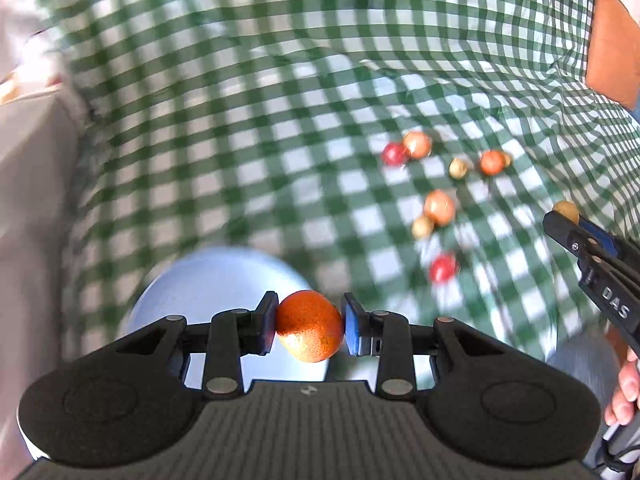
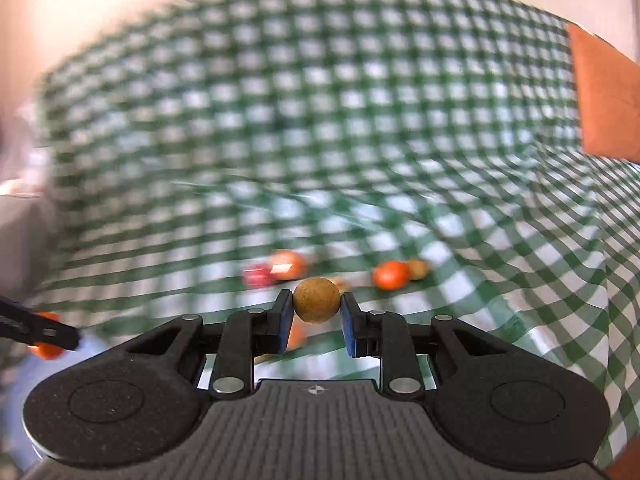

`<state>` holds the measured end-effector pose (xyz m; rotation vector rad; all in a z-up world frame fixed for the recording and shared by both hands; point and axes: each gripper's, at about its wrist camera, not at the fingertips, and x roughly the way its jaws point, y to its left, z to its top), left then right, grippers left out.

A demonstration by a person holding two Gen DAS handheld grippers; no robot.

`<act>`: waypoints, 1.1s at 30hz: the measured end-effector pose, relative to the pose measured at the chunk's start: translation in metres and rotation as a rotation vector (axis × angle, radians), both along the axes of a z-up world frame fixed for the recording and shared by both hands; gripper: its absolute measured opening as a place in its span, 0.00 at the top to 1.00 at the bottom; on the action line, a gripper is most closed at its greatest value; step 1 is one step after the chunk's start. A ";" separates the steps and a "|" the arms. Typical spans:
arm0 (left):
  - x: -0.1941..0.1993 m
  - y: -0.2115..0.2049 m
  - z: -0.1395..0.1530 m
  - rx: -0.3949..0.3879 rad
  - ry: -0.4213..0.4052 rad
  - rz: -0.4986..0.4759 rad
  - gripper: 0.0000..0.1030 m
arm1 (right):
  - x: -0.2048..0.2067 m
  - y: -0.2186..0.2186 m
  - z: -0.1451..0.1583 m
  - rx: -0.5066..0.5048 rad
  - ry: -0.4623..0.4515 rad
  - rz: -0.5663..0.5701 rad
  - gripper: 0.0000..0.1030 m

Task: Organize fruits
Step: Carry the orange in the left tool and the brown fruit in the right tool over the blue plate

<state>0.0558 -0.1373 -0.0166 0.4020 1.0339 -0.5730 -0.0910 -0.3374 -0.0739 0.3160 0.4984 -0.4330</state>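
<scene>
Left claw clamped on an orange, hanging right over the near rim of a pale blue bowl. Right claw pinching a small tan ball fruit, pads touching both sides, up off the cloth. Probably mid-carry to the bowl on both sides.

Could go sideways pretty easily: round fruit, flat pads, so any twist or bump probably pops one loose and sends it rolling. Both claws heading for the same bowl could clip each other too. Everything's blurry, so hard to judge gaps.

Further out, loose fruits scattered on the checked cloth, some touching in pairs. Wrinkles in the cloth might catch a low pass. Plenty of bare cloth beyond; table edge far off, orange-brown thing at the right corner.
</scene>
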 end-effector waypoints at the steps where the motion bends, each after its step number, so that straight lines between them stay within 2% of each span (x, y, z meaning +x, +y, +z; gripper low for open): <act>1: -0.011 0.020 0.006 0.010 -0.007 0.018 0.64 | -0.010 0.014 0.009 0.005 -0.012 0.037 0.74; 6: -0.054 0.104 0.023 0.053 -0.050 0.125 0.64 | -0.047 0.089 0.039 0.051 -0.033 0.232 0.74; 9: -0.071 0.145 0.027 0.044 -0.051 0.177 0.64 | -0.060 0.134 0.048 0.074 -0.015 0.338 0.74; 13: -0.088 0.183 0.031 0.022 -0.061 0.223 0.64 | -0.065 0.181 0.051 0.039 0.040 0.424 0.74; 16: -0.094 0.196 0.032 -0.010 -0.061 0.239 0.64 | -0.074 0.207 0.056 -0.001 0.063 0.457 0.74; 20: -0.105 0.204 0.035 -0.043 -0.081 0.225 0.63 | -0.078 0.220 0.064 -0.057 0.067 0.470 0.74; 33: -0.111 0.214 0.037 -0.094 -0.107 0.209 0.63 | -0.084 0.226 0.073 -0.125 0.098 0.472 0.74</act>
